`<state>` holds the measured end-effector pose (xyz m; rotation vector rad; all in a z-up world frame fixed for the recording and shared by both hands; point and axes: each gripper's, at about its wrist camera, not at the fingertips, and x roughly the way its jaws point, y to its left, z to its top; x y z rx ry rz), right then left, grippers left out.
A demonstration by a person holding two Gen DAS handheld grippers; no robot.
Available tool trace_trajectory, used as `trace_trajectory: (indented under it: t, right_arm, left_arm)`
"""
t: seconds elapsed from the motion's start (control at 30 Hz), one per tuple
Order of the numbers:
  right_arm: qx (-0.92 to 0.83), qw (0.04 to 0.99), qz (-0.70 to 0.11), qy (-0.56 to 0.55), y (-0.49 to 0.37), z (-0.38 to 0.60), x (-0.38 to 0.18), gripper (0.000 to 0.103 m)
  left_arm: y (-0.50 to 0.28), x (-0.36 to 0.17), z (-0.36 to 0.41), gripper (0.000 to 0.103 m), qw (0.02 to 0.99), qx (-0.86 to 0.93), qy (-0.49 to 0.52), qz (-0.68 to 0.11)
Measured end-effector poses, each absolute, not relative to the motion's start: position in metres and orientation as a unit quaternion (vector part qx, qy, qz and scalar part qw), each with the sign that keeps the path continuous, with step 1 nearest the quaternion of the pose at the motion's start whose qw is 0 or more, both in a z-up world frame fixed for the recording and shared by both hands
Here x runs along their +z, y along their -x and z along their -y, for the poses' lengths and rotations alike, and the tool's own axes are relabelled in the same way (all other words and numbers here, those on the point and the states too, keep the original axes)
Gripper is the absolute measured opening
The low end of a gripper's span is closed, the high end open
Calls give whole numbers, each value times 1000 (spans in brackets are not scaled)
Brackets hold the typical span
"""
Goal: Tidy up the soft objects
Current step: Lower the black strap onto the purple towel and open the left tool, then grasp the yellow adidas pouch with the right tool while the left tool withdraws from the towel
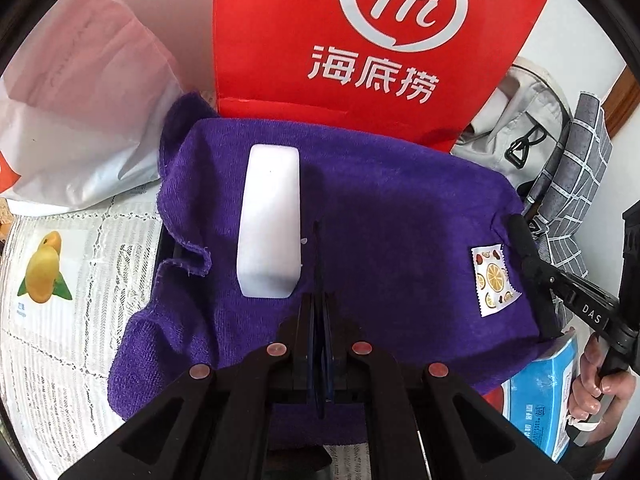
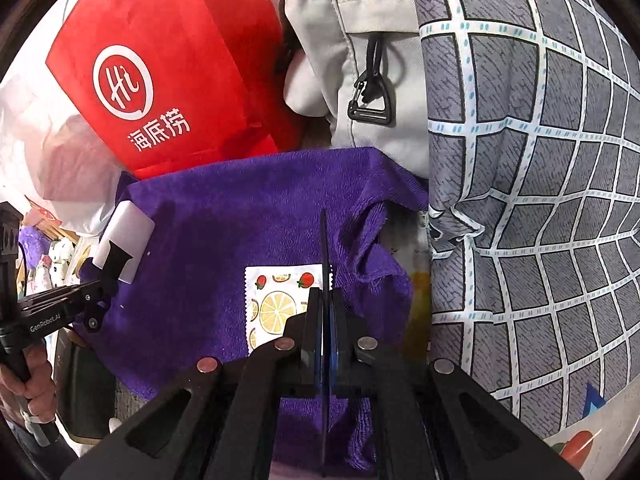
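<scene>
A purple towel [image 1: 380,216] lies spread over a dark box, with a white block [image 1: 270,220] on its left part and a fruit-print label [image 1: 494,276] at its right edge. My left gripper [image 1: 319,236] is shut and empty, just above the towel's middle, right of the white block. My right gripper [image 2: 326,240] is shut and empty, over the towel [image 2: 248,220] beside the fruit-print label [image 2: 276,304]. In the left wrist view the right gripper [image 1: 520,228] comes in at the towel's right edge. In the right wrist view the left gripper [image 2: 114,258] stands by the white block [image 2: 128,232].
A red paper bag [image 1: 360,40] stands behind the towel. A white plastic bag [image 1: 72,100] lies left. A beige backpack [image 2: 372,60] and a grey checked cloth [image 2: 540,200] sit right. A blue tissue pack [image 1: 544,392] lies at the front right, on a lace tablecloth [image 1: 60,320].
</scene>
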<state>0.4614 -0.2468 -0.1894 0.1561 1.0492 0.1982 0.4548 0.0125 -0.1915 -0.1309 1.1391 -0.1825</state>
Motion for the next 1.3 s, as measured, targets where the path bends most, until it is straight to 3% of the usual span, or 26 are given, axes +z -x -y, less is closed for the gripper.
trace_trajectory:
  t: [0.1, 0.23, 0.3, 0.37, 0.43, 0.53, 0.73, 0.93, 1.07, 1.2, 1.3]
  right_arm:
    - [95, 857, -500, -75, -464, 242, -192, 4]
    - [93, 859, -500, -57, -461, 236, -190, 16]
    - [81, 869, -488, -28, -455, 229, -182, 16]
    - [77, 876, -476, -2, -448, 221, -172, 17]
    - [82, 887, -455, 16, -435, 212, -155, 28]
    - [96, 900, -424, 19, -411, 203, -135, 46]
    - [126, 899, -420, -11, -350, 200, -118, 47]
    - [156, 877, -453, -36, -285, 189, -129, 49]
    - [192, 862, -467, -39, -257, 171, -142, 51]
    - [213, 858, -468, -17, -236, 147, -155, 65]
    - [192, 856, -477, 51, -225, 126, -169, 66]
  left_arm:
    - [-457, -195, -13, 5, 832, -84, 66, -544]
    - [-458, -196, -16, 5, 830, -80, 71, -547]
    - [-456, -194, -17, 6, 831, -82, 68, -546]
    - [-455, -191, -18, 19, 831, -81, 69, -547]
    - [-453, -187, -19, 29, 833, -81, 67, -543]
    - [-448, -176, -21, 31, 841, -66, 56, -535]
    - [-430, -144, -22, 32, 858, -73, 55, -506]
    - [-383, -120, -21, 43, 872, -85, 42, -481]
    - [-351, -119, -26, 43, 870, -90, 50, -483]
    - [-323, -122, -41, 43, 866, -85, 58, -489]
    - [-304, -126, -52, 43, 864, -80, 70, -493]
